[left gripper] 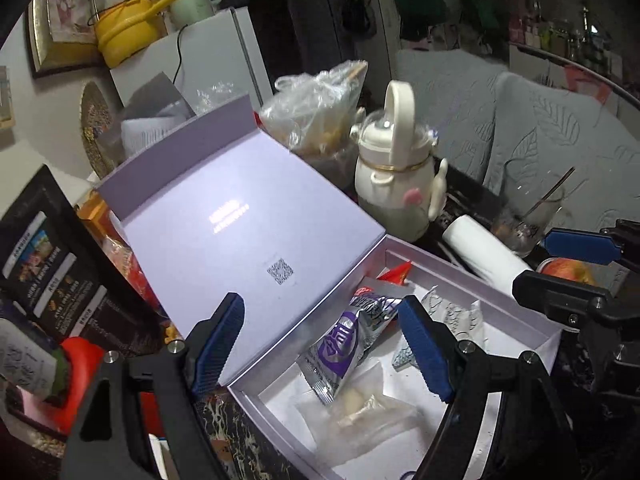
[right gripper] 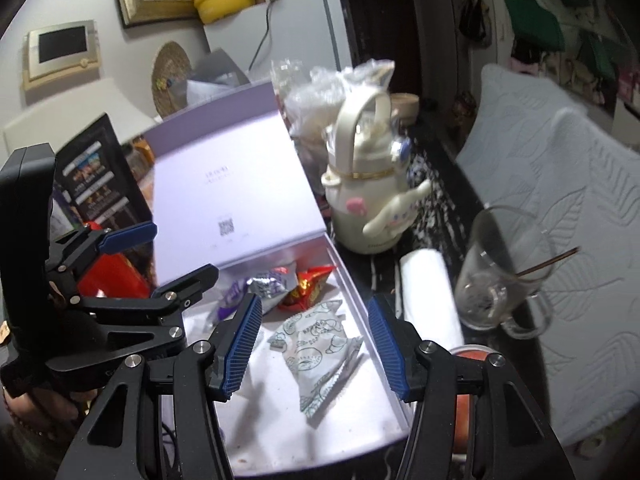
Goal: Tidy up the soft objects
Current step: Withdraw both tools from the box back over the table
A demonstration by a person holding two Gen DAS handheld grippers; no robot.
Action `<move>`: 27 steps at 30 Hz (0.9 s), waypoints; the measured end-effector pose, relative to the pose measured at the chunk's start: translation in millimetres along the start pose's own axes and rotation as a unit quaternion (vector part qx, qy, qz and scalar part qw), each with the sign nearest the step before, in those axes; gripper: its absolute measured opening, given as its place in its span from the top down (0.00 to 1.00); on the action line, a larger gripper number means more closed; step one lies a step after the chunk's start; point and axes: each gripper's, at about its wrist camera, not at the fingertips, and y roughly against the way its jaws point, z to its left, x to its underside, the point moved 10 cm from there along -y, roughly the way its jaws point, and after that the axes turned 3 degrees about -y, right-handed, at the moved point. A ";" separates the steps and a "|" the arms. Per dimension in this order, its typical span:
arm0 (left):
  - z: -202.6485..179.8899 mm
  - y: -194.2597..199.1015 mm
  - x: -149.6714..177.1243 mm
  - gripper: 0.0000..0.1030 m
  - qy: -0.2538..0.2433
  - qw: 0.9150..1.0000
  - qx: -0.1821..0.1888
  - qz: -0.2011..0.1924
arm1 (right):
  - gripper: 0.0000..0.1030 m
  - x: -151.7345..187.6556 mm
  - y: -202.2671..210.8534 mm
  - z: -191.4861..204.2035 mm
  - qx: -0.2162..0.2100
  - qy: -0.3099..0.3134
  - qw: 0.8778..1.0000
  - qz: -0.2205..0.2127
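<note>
While both grippers hang empty, jaws apart, the left gripper (left gripper: pixel 320 344) sits nearest the silver-purple packet (left gripper: pixel 344 340) (long axis running away from it) inside the white box (left gripper: pixel 460 268); the right gripper (right gripper: pixel 316 348) frames the patterned sachet (right gripper: pixel 316 344).

One open white box (right gripper: pixel 394 394) holds five soft packets: one silver-and-purple pouch (left gripper: pixel 344 350), one clear pouch (left gripper: pixel 370 410) at 6 o'clock of it, one red wrapper (right gripper: pixel 306 284), and two white patterned sachets (right gripper: pixel 316 330) (right gripper: pixel 326 384). Around the box stand one cream bottle (right gripper: pixel 360 200) at 12 o'clock, one white roll (right gripper: pixel 428 292) and one glass mug (right gripper: pixel 500 280) at 3 o'clock. Two grippers show, the left gripper (left gripper: pixel 320 348) and the right gripper (right gripper: pixel 316 348).
</note>
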 end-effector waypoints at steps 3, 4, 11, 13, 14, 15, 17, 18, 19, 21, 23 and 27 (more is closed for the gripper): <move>-0.8 23.1 -6.8 0.23 0.002 1.000 0.002 -0.017 | 0.46 -5.0 23.6 5.9 0.003 0.005 1.000 -0.018; 0.0 30.8 -8.7 0.23 0.003 1.000 0.003 -0.022 | 0.46 -6.7 32.2 8.0 0.004 0.006 1.000 -0.023; 6.0 78.5 -18.4 0.23 0.014 0.998 0.001 -0.060 | 0.46 -12.6 81.0 20.0 0.011 0.017 0.998 -0.058; 7.8 91.2 -18.7 0.23 0.020 0.997 0.002 -0.068 | 0.46 -12.5 95.7 25.2 0.011 0.020 0.997 -0.068; 8.1 99.7 -18.8 0.23 0.022 0.997 0.004 -0.074 | 0.46 -12.2 102.5 27.8 0.011 0.022 0.997 -0.073; 6.8 105.2 -17.5 0.23 0.024 0.997 0.005 -0.078 | 0.46 -11.6 111.8 31.2 0.011 0.025 0.996 -0.079; 7.1 117.9 -17.0 0.23 0.027 0.996 0.008 -0.086 | 0.46 -10.4 125.6 36.0 0.013 0.029 0.995 -0.089; 6.9 125.5 -16.4 0.23 0.028 0.995 0.009 -0.091 | 0.46 -9.8 131.4 38.1 0.013 0.031 0.995 -0.093; 6.7 131.9 -15.6 0.23 0.030 0.995 0.011 -0.093 | 0.46 -9.0 137.4 40.5 0.014 0.033 0.995 -0.097; 5.7 145.6 -13.3 0.23 0.032 0.994 0.014 -0.100 | 0.46 -6.0 151.0 46.0 0.014 0.037 0.994 -0.106; 5.2 157.3 -10.7 0.23 0.034 0.994 0.016 -0.106 | 0.46 -2.0 162.5 51.4 0.014 0.041 0.993 -0.113; 3.9 180.9 -2.1 0.23 0.037 0.993 0.021 -0.114 | 0.46 8.5 184.4 60.2 0.018 0.045 0.991 -0.124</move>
